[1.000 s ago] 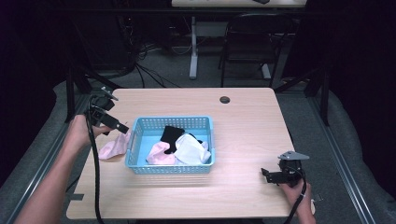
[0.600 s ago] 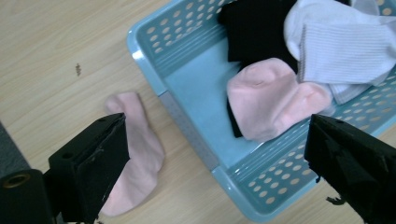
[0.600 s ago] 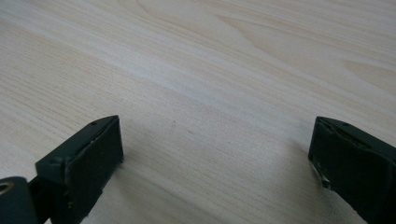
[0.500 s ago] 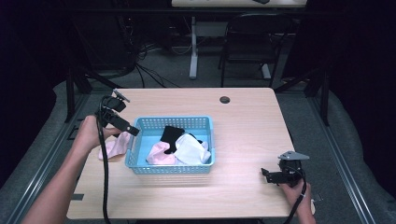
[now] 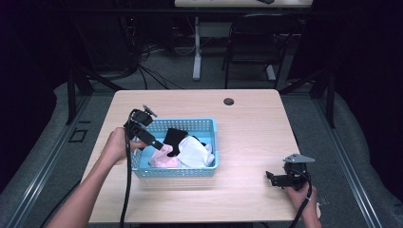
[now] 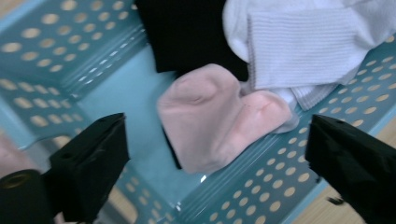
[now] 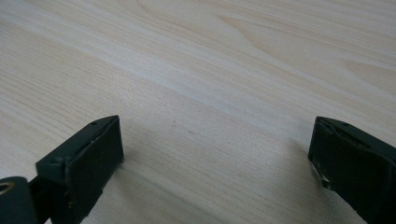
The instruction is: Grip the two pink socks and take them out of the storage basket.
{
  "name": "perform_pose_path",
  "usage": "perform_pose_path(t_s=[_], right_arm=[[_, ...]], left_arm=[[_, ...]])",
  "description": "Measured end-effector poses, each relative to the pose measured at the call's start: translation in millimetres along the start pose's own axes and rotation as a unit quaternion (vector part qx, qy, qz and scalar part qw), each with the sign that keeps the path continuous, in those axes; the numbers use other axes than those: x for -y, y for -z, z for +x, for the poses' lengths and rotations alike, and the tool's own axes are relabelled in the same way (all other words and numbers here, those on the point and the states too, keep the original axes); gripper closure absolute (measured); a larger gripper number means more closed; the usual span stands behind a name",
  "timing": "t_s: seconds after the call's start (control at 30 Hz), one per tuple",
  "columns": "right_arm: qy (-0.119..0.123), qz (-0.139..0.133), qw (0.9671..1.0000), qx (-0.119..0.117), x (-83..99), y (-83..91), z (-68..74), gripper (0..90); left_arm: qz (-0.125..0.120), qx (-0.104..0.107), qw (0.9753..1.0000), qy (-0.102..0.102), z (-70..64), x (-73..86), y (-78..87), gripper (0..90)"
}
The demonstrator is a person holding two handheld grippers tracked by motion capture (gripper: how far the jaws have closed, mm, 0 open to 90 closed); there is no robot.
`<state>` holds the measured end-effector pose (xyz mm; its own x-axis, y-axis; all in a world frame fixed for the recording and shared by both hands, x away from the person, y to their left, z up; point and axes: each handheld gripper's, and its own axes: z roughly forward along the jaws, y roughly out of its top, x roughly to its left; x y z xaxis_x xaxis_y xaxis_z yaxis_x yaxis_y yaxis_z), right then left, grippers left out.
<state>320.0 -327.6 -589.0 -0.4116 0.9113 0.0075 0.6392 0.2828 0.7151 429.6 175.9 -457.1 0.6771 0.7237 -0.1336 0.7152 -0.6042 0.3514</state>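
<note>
A blue perforated basket (image 5: 178, 172) sits left of centre on the wooden table (image 5: 252, 133). It holds a pink sock (image 5: 161, 156), a black sock (image 5: 173, 137) and a white sock (image 5: 195, 153). My left gripper (image 5: 153, 141) hangs open over the basket's left end, angled down toward the pink sock. In the left gripper view the pink sock (image 6: 210, 116) lies between the wide-apart jaws, with the black sock (image 6: 187, 32) and white ribbed sock (image 6: 299, 46) beyond it. My right gripper (image 5: 272, 177) rests low near the front right corner, open over bare wood (image 7: 210, 56).
A small dark grommet hole (image 5: 229, 101) marks the table's far edge. Behind the table stand a chair (image 5: 252, 42) and desk legs amid floor cables. The person's left forearm (image 5: 90, 190) crosses the front left of the table.
My left gripper has swung right, from beside the basket's left wall to over its inside. The pink cloth left of the basket is now hidden by the hand. The right gripper stayed put.
</note>
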Motion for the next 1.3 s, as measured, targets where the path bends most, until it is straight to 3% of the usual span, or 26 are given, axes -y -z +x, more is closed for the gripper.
perform_pose_path(t_s=[0.03,0.1,0.2,0.33,0.5,0.53,0.63,0.83,0.93,1.3], right_arm=[[0.0,0.0,1.0,0.0,0.0,0.0,0.0,2.7],[0.0,0.0,1.0,0.0,0.0,0.0,0.0,2.7],[0.0,0.0,1.0,0.0,0.0,0.0,0.0,2.7],[0.0,0.0,1.0,0.0,0.0,0.0,0.0,2.7],[0.0,0.0,1.0,-0.001,0.0,0.0,-0.1,2.7],[0.0,0.0,1.0,0.0,0.0,0.0,0.0,2.7],[0.0,0.0,1.0,0.0,0.1,0.0,0.0,2.7],[0.0,0.0,1.0,0.0,0.1,0.1,0.0,2.8],[0.0,-0.001,1.0,0.0,0.1,0.1,0.0,2.8],[0.001,-0.001,1.0,-0.001,0.1,-0.1,-0.2,2.8]], left_arm=[[0.0,0.0,1.0,0.0,0.0,0.0,0.0,8.2],[0.021,0.006,0.9998,-0.005,-2.6,0.7,-17.2,11.6],[0.028,0.006,0.9995,0.01,1.1,3.8,-33.0,18.2],[0.045,0.019,0.9987,0.014,6.4,9.8,-51.6,31.3],[0.057,0.028,0.998,-0.003,3.6,12.9,-65.6,62.2],[0.059,0.028,0.9978,-0.011,3.0,12.5,-66.5,71.8],[0.059,0.033,0.9977,-0.013,1.3,11.3,-66.7,84.2],[0.057,0.023,0.9978,-0.027,-5.1,4.2,-50.5,86.1],[0.037,0.018,0.9988,-0.027,-6.7,2.6,-29.9,86.1],[0.024,0.005,0.9989,-0.04,-10.1,-8.4,10.8,86.1]])
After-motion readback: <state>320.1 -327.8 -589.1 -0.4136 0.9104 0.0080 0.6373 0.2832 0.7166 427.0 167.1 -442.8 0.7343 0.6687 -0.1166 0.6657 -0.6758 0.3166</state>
